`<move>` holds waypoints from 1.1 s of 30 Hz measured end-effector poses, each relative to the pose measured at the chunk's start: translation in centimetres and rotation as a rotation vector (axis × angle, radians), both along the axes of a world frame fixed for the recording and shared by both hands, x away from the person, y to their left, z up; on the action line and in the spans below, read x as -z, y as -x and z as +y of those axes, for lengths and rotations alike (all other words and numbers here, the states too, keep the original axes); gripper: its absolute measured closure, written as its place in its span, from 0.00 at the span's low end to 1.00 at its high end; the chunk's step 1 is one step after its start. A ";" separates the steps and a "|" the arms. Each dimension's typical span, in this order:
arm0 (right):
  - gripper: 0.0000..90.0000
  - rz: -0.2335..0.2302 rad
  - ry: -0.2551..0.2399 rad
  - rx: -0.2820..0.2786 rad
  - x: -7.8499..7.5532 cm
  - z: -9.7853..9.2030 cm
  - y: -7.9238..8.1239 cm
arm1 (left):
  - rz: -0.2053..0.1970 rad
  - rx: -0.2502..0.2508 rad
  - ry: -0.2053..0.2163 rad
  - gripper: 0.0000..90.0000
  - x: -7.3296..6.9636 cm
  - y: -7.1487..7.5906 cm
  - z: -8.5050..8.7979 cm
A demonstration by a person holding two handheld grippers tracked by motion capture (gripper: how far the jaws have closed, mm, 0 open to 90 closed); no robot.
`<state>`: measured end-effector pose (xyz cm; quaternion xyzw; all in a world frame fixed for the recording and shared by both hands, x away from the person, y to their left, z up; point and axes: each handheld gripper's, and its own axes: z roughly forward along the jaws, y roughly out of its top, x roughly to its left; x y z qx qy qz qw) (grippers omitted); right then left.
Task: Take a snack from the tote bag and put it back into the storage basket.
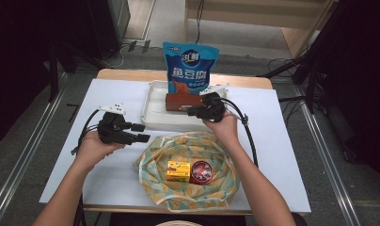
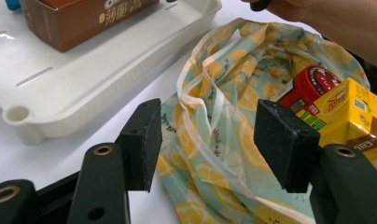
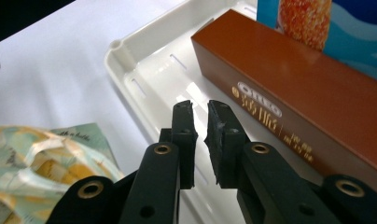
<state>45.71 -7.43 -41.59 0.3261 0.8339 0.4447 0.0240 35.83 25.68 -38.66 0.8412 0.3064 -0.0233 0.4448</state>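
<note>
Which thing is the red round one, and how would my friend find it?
Find the lemon-print bag at the table's near edge. Inside, two things lie side by side: a yellow carton and a red tin. The tin is the round one with a dark lid.

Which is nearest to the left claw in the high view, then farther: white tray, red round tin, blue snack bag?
From the left claw:
1. White tray, just beyond it, to the right.
2. Red round tin, inside the patterned bag, toward the person.
3. Blue snack bag, upright at the table's far edge.
</note>
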 end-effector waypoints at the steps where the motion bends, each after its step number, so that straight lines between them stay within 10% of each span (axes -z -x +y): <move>1: 0.90 0.004 -0.003 -0.003 -0.1 -0.2 0.2 | -0.007 0.008 -0.005 0.47 0.0 0.0 -0.2; 33: 0.64 -0.049 -0.051 -0.014 -1.0 -3.7 5.5 | -0.017 0.092 -0.014 0.47 -1.0 0.4 -2.6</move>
